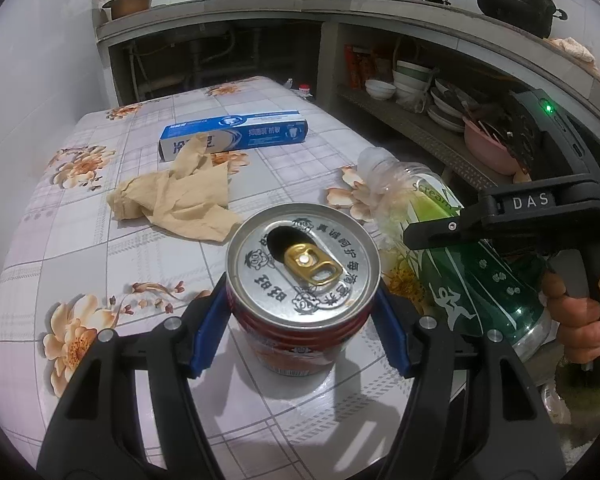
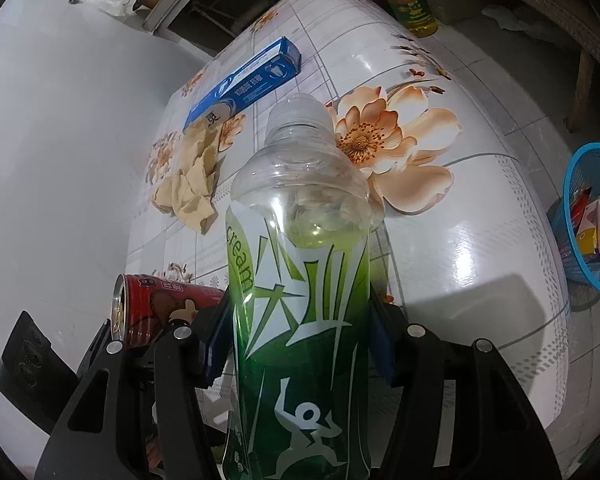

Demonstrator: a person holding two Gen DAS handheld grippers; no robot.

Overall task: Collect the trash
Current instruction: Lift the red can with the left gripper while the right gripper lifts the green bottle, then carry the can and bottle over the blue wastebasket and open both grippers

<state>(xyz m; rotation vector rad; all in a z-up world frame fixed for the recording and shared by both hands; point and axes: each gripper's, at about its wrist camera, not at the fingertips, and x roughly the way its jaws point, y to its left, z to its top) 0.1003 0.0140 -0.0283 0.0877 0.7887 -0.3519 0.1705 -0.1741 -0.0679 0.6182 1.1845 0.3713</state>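
My left gripper (image 1: 300,328) is shut on a red drink can (image 1: 300,332) with an opened silver top, held over the flowered table (image 1: 80,240). My right gripper (image 2: 300,336) is shut on a clear plastic bottle with a green label (image 2: 300,280); the bottle (image 1: 452,264) and that gripper show at the right of the left wrist view. The can (image 2: 156,308) shows at the lower left of the right wrist view. A crumpled tan paper (image 1: 180,196) and a blue toothpaste box (image 1: 236,134) lie on the table, also in the right wrist view: paper (image 2: 192,188), box (image 2: 244,84).
A blue mesh basket (image 2: 592,216) holding wrappers stands on the floor right of the table. An oil bottle (image 2: 410,4) stands beyond the table's far end. Concrete counters with pots and stacked bowls (image 1: 412,76) run behind and right. A white wall is on the left.
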